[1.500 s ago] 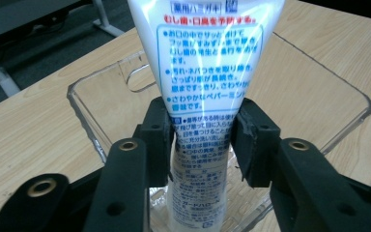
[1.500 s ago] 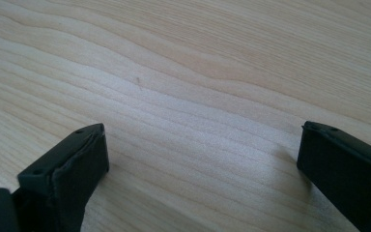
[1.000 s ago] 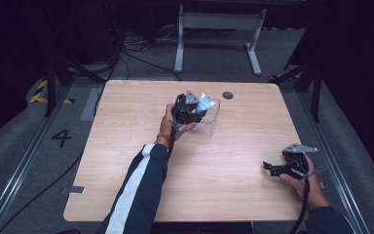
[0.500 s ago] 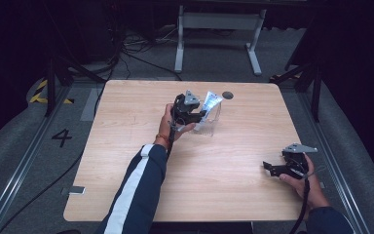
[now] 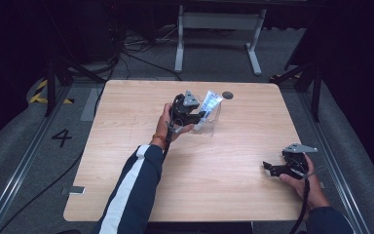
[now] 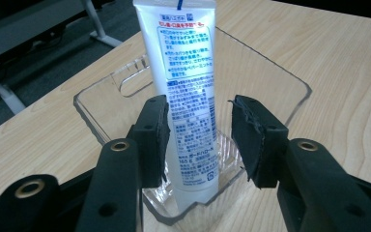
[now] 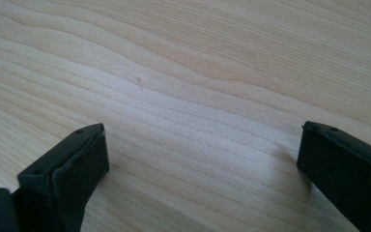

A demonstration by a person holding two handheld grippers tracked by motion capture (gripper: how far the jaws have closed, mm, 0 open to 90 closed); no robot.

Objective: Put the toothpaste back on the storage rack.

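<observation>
Item: white squeeze tube point(image 6: 189, 92) with blue and red printed label, standing nearly upright in a clear plastic bin point(image 6: 290, 82), cap end down on the bin's ribbed floor. The left gripper view shows the left gripper point(image 6: 198, 140) with its jaws on either side of the tube's lower half: the left pad lies against the tube's edge, while a narrow gap shows between the right pad and the tube, so the jaws stand narrow and not clamped. The bin's cut-out handle and see-through walls read clearly here. From the high view, the tube point(image 5: 209, 105) leans out of the bin point(image 5: 213, 122) toward the far side of the wooden table point(image 5: 126, 126), with the left gripper point(image 5: 191, 114) beside it in the person's left hand. The right gripper point(image 5: 272, 168) rests near the table's right front, well apart from the bin. The right gripper view gives its jaws spread wide over bare wood grain, nothing between them point(image 7: 203, 159).
</observation>
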